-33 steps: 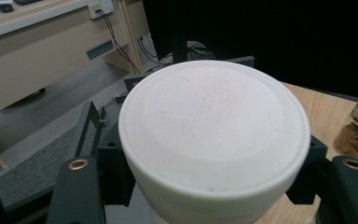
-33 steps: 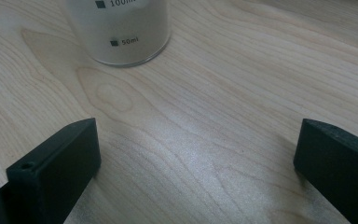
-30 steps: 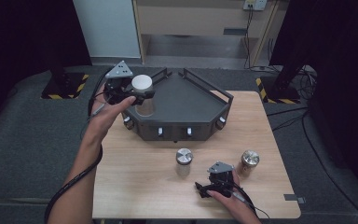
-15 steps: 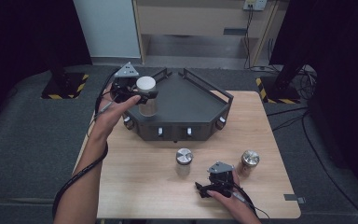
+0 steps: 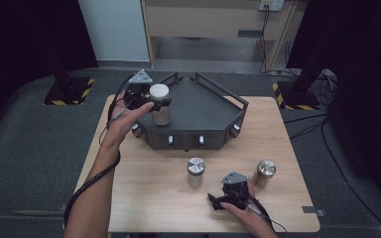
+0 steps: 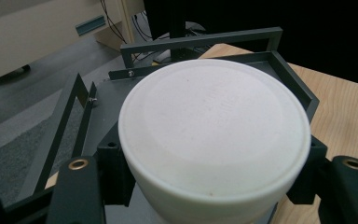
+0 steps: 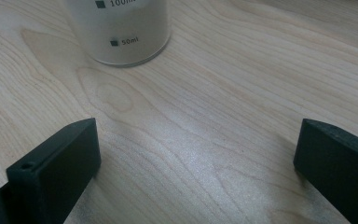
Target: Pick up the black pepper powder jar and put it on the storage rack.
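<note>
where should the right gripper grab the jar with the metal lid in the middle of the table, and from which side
Grip the jar around its cylindrical body, just below the metal lid. It stands upright on the wooden table, so a level approach suits it. The right gripper, its jaws open, sits low and slightly to the jar's right on the person's side, with bare wood between, so coming from there looks simplest.

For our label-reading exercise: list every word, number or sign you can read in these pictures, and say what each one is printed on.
"50ml": beside a small square mark low on the wall of the jar, right gripper view.
"100ml": beside a second square mark above it, cut off by the picture's top edge.
White-lidded jar held in the left gripper: no print on its lid.
Dark tray: no readable marking.
</note>
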A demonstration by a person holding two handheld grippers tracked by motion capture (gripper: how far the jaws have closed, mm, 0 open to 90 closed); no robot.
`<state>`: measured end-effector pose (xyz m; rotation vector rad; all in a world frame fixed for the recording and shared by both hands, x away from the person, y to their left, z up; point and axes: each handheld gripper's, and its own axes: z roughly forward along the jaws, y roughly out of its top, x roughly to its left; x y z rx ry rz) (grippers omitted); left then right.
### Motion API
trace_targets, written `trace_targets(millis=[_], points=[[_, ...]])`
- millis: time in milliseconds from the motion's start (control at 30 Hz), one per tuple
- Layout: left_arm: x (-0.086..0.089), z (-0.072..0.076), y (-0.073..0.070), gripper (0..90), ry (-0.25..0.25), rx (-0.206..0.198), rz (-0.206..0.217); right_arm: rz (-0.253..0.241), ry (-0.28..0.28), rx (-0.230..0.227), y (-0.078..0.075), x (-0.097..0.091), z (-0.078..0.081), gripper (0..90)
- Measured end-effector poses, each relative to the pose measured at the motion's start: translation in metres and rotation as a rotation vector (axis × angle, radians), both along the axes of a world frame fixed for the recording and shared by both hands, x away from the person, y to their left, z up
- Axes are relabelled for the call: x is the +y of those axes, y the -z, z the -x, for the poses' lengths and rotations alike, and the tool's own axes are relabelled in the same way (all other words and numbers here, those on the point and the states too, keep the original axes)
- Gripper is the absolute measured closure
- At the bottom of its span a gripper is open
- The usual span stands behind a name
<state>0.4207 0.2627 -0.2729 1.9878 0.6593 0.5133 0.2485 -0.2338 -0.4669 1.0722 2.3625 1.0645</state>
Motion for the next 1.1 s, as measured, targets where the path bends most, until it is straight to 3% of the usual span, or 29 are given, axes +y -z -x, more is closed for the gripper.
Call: trace_targets(millis=[367,1100], points=[[0.004,-0.007,0.009,32.6,-0.017,0.021,0.002,0.000,0.000,0.000,0.000,0.000,0.000,0.4],[0.005,-0.013,0.015,32.3,-0.033,0.040,0.015,-0.002,0.001,-0.001,0.000,0.000,0.000,0.5]])
